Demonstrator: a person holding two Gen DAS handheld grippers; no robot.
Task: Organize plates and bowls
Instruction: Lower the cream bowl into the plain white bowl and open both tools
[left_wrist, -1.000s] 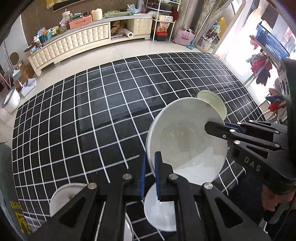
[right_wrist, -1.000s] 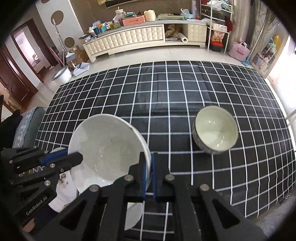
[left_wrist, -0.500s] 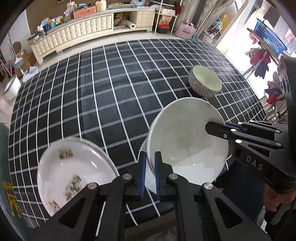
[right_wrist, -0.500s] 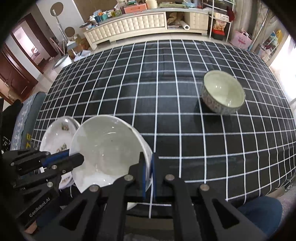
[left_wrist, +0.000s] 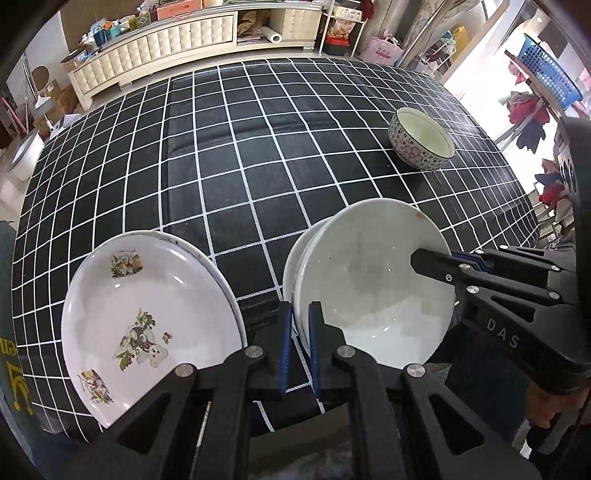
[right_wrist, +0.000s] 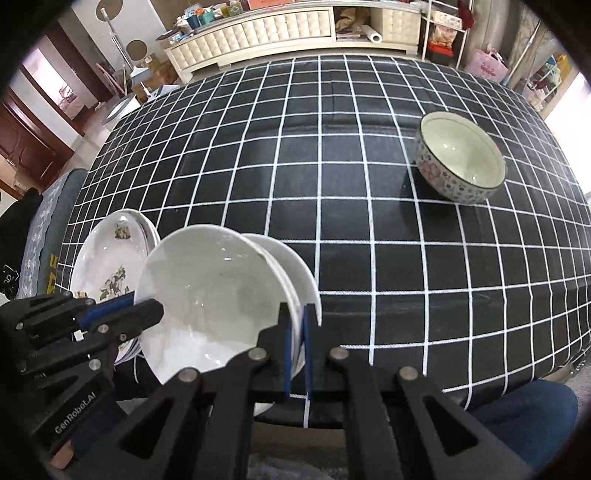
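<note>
A plain white bowl hangs tilted above the near table edge, held from both sides. My left gripper is shut on its left rim. My right gripper is shut on its right rim. Just behind it lies a second white dish, mostly hidden. A stack of white plates with floral prints lies at the near left. A small patterned bowl stands upright at the far right.
The table has a black cloth with a white grid. Behind it are a long cream cabinet and shelves. A person's blue-clad leg is at the near edge.
The white bowl, held by both grippers, has come back toward the near table edge. The floral plates and the patterned bowl have come into fuller view.
</note>
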